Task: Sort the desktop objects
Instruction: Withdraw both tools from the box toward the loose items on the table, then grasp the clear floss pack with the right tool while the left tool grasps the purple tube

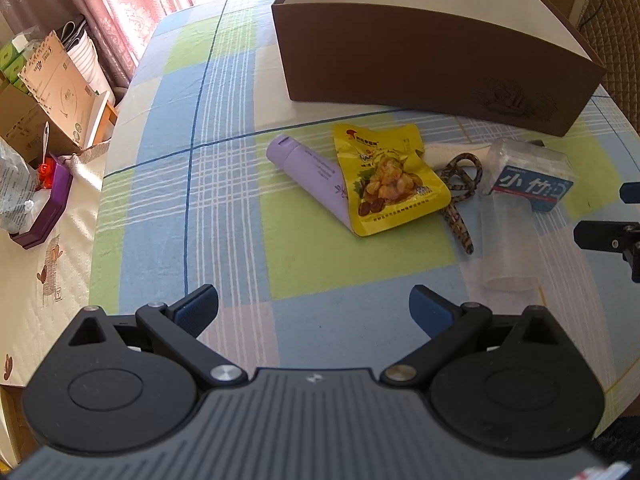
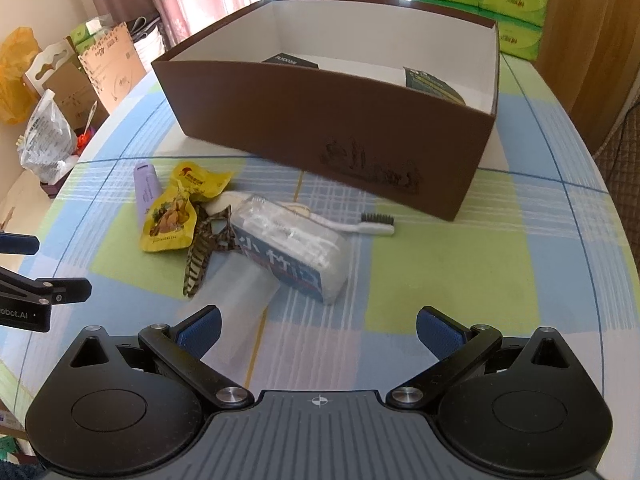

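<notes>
Left gripper (image 1: 314, 306): jaws spread wide, nothing between them, blue pads over bare cloth, near side of the pile.
Right gripper (image 2: 318, 330): jaws wide apart, holding nothing; its left finger (image 2: 200, 326) is just beside the near end of the frosted sleeve, contact cannot be told.
Brown box (image 2: 320, 128): one, open-topped, on the far side of the table, white inside; two dark packets lie in it.
Pile: close to the box's near wall, left of centre in the right wrist view.
Purple tube (image 1: 310, 174): one, lying flat, partly under the snack pouch.
Yellow snack pouch (image 1: 390, 182): one, overlapping the tube.
Patterned band (image 1: 460, 188): one, looped, between pouch and clear case.
Clear case (image 2: 292, 248): one, blue-labelled, resting on the sleeve.
Frosted sleeve (image 2: 236, 304): one, nearest the grippers.
White brush (image 2: 372, 226): one, right of the case, bristles up.
Tablecloth (image 1: 224, 184): checked; open room left and right of the pile.
Table edge: curved, with clutter beyond it on the left.
</notes>
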A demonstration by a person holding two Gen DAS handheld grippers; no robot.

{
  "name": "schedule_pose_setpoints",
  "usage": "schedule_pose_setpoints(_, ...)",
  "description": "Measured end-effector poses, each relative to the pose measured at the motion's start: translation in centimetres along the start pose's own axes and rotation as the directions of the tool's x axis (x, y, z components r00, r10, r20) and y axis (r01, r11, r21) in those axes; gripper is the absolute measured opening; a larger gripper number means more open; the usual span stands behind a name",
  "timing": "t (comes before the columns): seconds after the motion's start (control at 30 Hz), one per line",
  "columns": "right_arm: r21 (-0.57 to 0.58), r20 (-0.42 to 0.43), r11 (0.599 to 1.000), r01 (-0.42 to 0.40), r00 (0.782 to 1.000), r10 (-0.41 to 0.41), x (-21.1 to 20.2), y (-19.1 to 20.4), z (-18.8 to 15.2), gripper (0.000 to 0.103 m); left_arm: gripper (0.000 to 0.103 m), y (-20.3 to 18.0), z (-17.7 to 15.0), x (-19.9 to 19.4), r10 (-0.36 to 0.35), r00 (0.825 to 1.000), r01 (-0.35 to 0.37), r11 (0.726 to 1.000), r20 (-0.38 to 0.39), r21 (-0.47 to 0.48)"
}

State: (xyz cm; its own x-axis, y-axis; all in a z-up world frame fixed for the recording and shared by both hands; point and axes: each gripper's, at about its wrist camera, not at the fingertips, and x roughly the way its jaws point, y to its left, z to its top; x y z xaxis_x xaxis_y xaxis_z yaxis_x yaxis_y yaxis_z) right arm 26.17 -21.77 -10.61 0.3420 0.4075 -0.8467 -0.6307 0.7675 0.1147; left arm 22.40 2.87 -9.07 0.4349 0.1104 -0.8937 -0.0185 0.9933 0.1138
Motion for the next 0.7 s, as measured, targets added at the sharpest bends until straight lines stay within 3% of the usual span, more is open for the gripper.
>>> schedule_pose_setpoints(0.3, -0.089, 0.055, 0.996, 0.011, 0.998, -0.006, 1.2, 0.7, 1.6, 0.099, 0.1, 1.0, 0.6, 0.6, -0.006, 1.0, 0.006, 1.0, 0.006, -0.025)
schedule_pose_setpoints(0.63, -0.248, 0.072, 0.969, 0.005, 0.997, 0.013, 3.8, 2.2, 2.7, 0.079, 0.1, 1.9, 1.2, 1.1, -0.02, 0.999, 0.022, 0.998, 0.028, -0.065)
schedule_pose_setpoints(0.7, -0.273, 0.064, 0.962, -0.004, 0.998, 0.023, 4.3, 2.4, 2.8, 0.069, 0.1, 2.1, 1.4, 1.1, -0.029, 0.999, 0.032, 0.997, 0.035, -0.069)
